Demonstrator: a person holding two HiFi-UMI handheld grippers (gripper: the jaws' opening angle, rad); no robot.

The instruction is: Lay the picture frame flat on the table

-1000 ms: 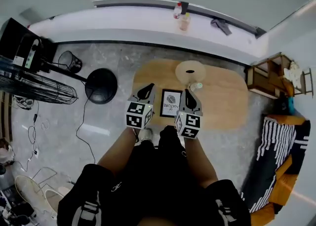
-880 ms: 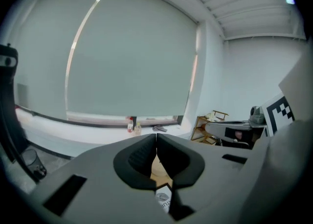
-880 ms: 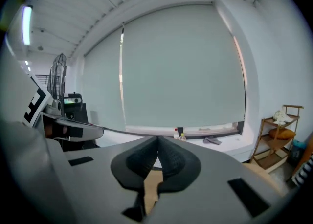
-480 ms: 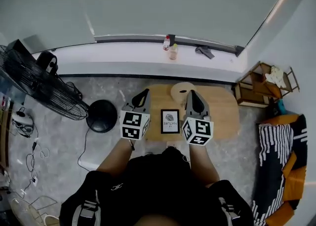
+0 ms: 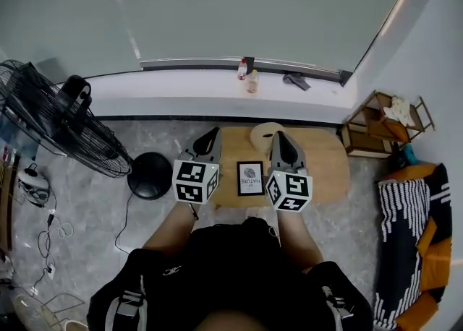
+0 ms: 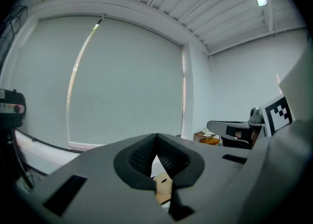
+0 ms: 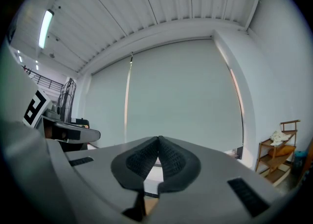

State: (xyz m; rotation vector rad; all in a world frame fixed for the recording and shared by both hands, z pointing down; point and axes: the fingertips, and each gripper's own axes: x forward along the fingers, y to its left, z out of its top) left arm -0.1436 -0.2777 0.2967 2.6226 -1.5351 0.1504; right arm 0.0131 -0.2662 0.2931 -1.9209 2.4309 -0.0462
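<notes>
The picture frame, black-edged with a white print, lies on the oval wooden table with its face up toward the head view. My left gripper hangs just left of it and my right gripper just right of it; neither touches it. In the left gripper view the left gripper points up at the window blind, jaws pressed together with nothing between them. The right gripper looks the same in its own view, shut and empty.
A beige round object sits at the table's far edge. A standing fan and its round black base are on the left. Bottles stand on the window sill; a wooden shelf and striped cloth are on the right.
The head view has lifted toward the window and drawn back. Both grippers have eased apart to either side of the frame. The frame has stayed put on the table.
</notes>
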